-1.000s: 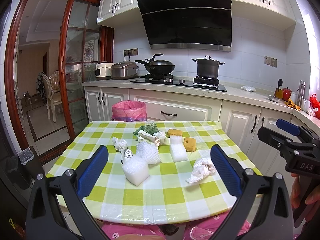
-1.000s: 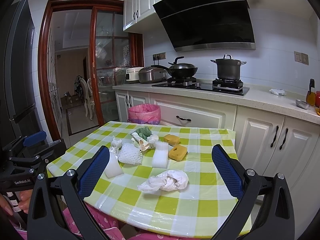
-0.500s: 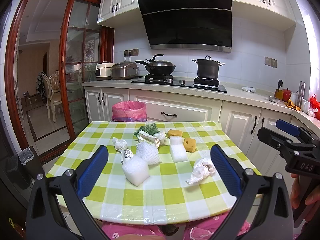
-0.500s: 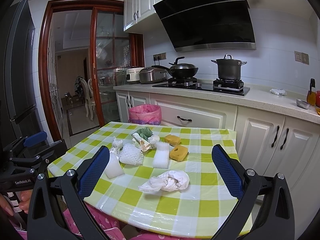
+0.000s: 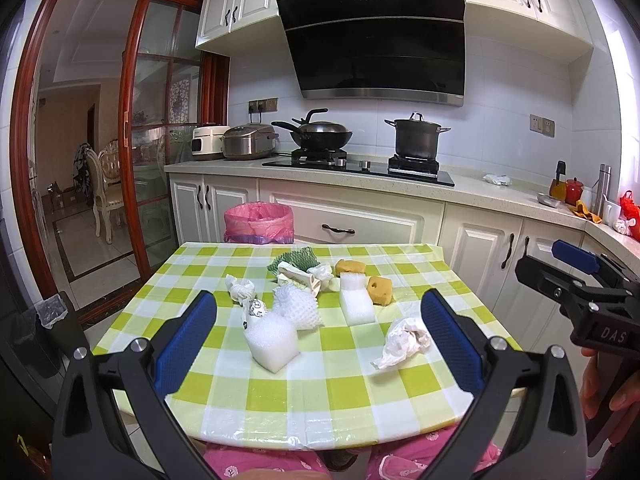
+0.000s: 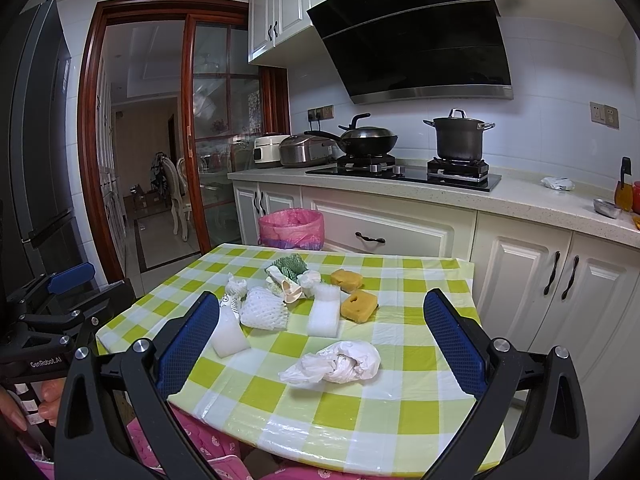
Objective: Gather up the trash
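Note:
Trash lies on a green-checked table (image 5: 328, 392): a white foam block (image 5: 271, 343), a foam fruit net (image 5: 298, 306), a flat foam slab (image 5: 356, 306), two yellow sponges (image 5: 380, 289), a crumpled white bag (image 5: 404, 342) and small wrappers. A bin with a pink liner (image 5: 258, 224) stands beyond the far edge. My left gripper (image 5: 320, 344) is open and empty above the near edge. My right gripper (image 6: 320, 340) is open and empty, with the crumpled bag (image 6: 340, 366) between its fingers' lines of sight. Each gripper shows in the other's view (image 5: 580, 292) (image 6: 52, 312).
White kitchen cabinets and a counter (image 5: 460, 192) with a wok, a pot and rice cookers run behind the table. A glass sliding door (image 5: 160, 152) opens at left. A dark bin (image 5: 36, 332) stands on the floor at left. Pink-clad legs show below the table edge.

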`<act>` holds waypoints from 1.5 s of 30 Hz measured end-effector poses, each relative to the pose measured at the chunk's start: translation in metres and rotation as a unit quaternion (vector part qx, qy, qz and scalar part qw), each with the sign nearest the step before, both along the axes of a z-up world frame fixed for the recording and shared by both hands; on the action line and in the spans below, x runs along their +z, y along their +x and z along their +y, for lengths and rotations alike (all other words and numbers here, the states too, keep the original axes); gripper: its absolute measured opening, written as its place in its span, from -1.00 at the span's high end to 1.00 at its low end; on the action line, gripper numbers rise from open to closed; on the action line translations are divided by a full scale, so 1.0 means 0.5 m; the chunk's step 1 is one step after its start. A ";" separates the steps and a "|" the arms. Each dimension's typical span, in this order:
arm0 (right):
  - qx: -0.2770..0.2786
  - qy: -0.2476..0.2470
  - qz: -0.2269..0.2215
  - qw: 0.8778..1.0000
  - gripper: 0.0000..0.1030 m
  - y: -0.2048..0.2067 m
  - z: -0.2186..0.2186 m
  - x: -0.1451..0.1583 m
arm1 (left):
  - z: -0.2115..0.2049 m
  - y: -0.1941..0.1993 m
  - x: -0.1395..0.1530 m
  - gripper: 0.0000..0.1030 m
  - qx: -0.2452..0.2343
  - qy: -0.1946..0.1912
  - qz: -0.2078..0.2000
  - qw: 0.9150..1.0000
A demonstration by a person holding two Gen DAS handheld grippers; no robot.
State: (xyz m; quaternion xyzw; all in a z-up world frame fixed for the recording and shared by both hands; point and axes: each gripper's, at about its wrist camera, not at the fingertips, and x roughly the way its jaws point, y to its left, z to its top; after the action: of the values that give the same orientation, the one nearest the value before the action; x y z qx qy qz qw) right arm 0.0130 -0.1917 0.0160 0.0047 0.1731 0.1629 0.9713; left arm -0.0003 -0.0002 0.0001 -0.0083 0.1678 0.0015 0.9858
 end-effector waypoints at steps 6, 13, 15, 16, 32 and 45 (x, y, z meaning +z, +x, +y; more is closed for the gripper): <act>0.000 0.002 0.000 1.000 -0.87 0.001 0.002 0.007 | 0.000 0.000 0.000 -0.92 0.000 0.000 0.000 1.000; 0.000 0.002 0.000 1.000 -0.87 -0.001 0.006 0.009 | 0.000 0.000 0.000 -0.92 0.000 -0.001 0.000 1.000; 0.000 0.002 0.000 1.000 -0.87 -0.001 0.006 0.009 | 0.000 0.000 0.000 -0.92 0.000 0.000 0.000 1.000; 0.001 0.003 0.000 1.000 -0.87 0.000 0.000 0.008 | 0.000 0.000 0.000 -0.92 0.000 -0.001 0.000 1.000; 0.000 0.005 0.000 1.000 -0.87 0.001 0.001 0.010 | 0.000 0.000 0.000 -0.92 0.000 -0.001 0.000 1.000; 0.006 0.008 0.000 1.000 -0.87 0.000 0.010 0.002 | -0.005 0.001 0.006 -0.92 0.003 -0.004 0.001 1.000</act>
State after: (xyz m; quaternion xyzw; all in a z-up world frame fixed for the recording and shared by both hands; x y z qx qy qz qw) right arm 0.0130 -0.1865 0.0169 0.0119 0.1720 0.1701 0.9702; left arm 0.0001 -0.0026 0.0034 -0.0131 0.1683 0.0041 0.9856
